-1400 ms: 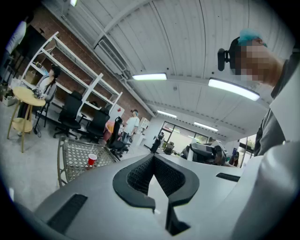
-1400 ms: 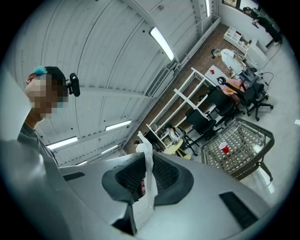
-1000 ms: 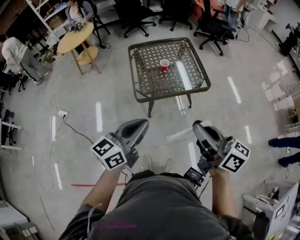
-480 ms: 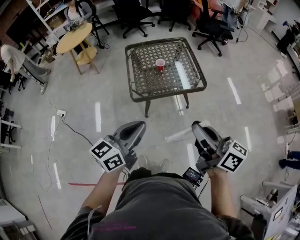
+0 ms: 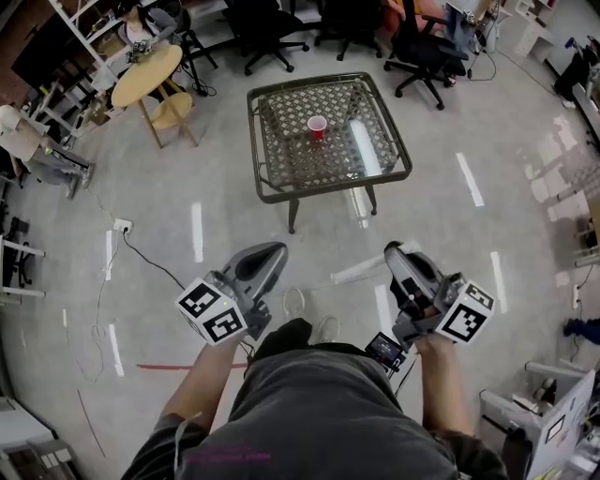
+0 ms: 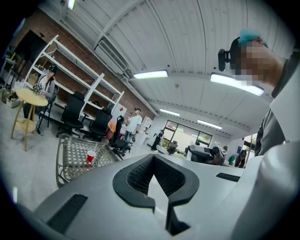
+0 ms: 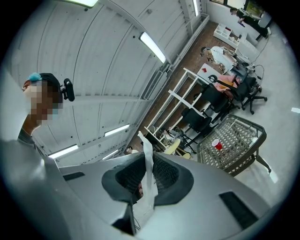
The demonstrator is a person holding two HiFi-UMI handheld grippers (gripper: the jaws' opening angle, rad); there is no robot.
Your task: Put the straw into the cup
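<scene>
We are standing well short of the table (image 5: 287, 157), holding both grippers close in front of our body and pointing them toward it. The left gripper (image 5: 273, 251) is carrying nothing: in the left gripper view its jaws are pressing together with no object between them. The right gripper (image 5: 397, 254) is clamping its jaws on the straw (image 7: 148, 174), a thin white paper-wrapped strip that is sticking up past the pads in the right gripper view and jutting out from the jaws in the head view. A wide stretch of floor (image 5: 211, 192) is lying between us and the table. The cup (image 5: 317, 127), red and upright, is sitting on the table's woven top, toward its far side and about midway across, well apart from both grippers. Office chairs (image 5: 272, 28) are standing beyond the table. We are judging the carry to be the step in hand: the straw is gripped but not yet at the cup. The next move is calling for us to walk up to the table, bring the right gripper over the cup's mouth, tip the straw end-down, and part the jaws only once its lower end is inside the rim.
</scene>
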